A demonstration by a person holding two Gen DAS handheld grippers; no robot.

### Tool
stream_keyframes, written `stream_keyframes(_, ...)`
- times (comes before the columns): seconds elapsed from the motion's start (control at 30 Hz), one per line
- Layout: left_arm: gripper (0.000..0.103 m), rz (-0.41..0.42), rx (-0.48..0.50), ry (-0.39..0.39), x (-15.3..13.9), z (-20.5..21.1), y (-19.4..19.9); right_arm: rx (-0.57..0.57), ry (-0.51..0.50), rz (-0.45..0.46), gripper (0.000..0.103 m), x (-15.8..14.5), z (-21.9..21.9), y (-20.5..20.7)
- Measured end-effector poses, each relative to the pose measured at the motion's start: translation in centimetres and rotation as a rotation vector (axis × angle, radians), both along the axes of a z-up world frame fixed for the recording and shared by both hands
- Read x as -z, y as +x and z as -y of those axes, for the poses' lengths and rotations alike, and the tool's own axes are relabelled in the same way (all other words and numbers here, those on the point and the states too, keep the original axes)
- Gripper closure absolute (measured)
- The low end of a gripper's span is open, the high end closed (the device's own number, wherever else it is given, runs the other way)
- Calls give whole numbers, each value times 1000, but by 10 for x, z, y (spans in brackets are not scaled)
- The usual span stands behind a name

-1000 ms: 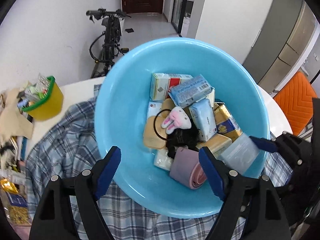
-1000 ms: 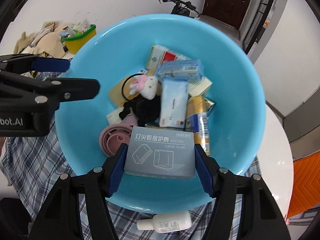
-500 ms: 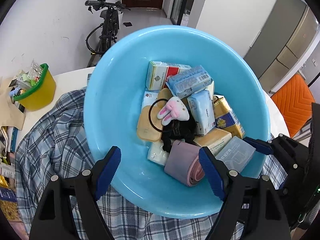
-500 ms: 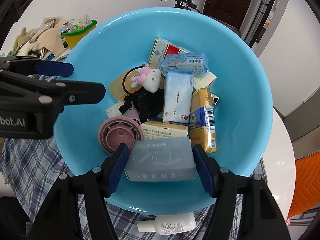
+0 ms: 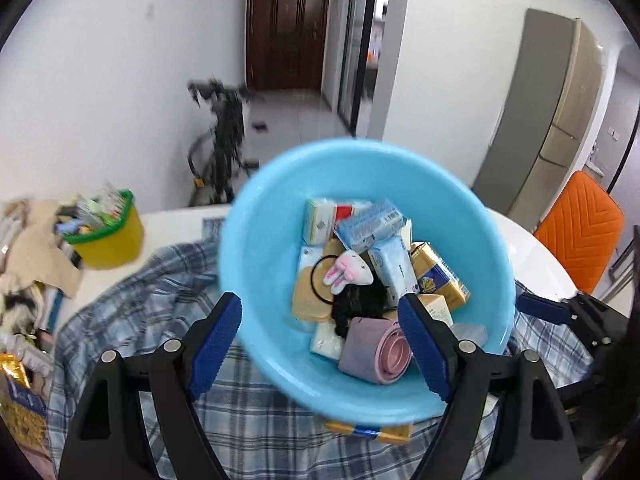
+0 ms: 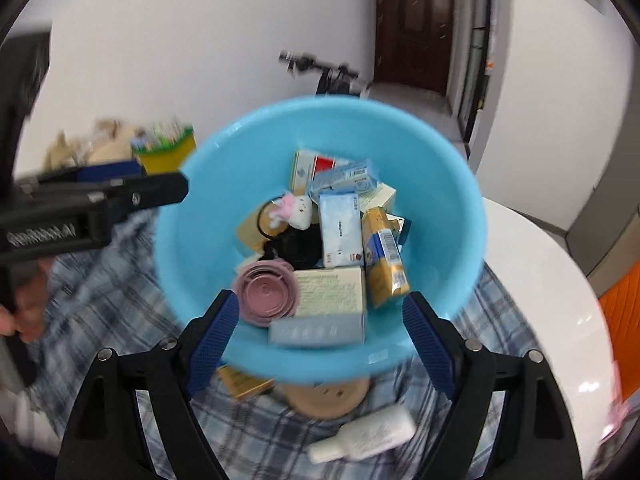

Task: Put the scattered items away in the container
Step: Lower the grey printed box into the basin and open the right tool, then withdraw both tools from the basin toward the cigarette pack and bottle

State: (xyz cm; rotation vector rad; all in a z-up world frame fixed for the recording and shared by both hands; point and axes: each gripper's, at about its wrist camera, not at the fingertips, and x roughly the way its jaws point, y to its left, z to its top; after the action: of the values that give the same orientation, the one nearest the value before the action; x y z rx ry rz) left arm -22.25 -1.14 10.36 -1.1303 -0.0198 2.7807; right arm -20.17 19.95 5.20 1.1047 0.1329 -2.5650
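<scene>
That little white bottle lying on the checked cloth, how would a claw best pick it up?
Across the white bottle's broad body, coming straight down from above. It lies flat on the checked cloth, cap end toward the left, so its two long sides are free and the wide middle probably gives the surest hold.

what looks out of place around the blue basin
Three items lie outside the blue basin, on the plaid cloth at its near edge: a white bottle on its side, a round tan piece and a gold packet partly tucked under the rim. Inside, the boxes and packs are heaped at angles.
</scene>
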Motion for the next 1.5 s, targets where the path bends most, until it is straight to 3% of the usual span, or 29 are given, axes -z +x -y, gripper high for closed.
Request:
stream_keyframes(0.13, 18, -122, 14, -146, 4, -12, 48, 42, -4, -83, 13, 2, -10, 41)
stream_keyframes(0.2, 18, -143, 26, -161, 7, -15, 67, 44, -5, -110, 11, 4, -14, 55)
stream_keyframes(0.43, 15, -229, 19, -50, 9, -12, 117, 82, -49, -197, 4, -3, -25, 92)
stream_keyframes(0.7, 11, -299, 18, -92, 4, -25, 153, 117, -77, -304, 1, -17, -32, 126)
stream_keyframes(1.07, 11, -228, 102, -118, 39, -27, 164, 84, -57, -324, 1, -4, -37, 150)
stream_keyframes(1.5, 11, -173, 88, -135, 74, -14, 184, 122, -16, -303, 1, 28, -39, 164)
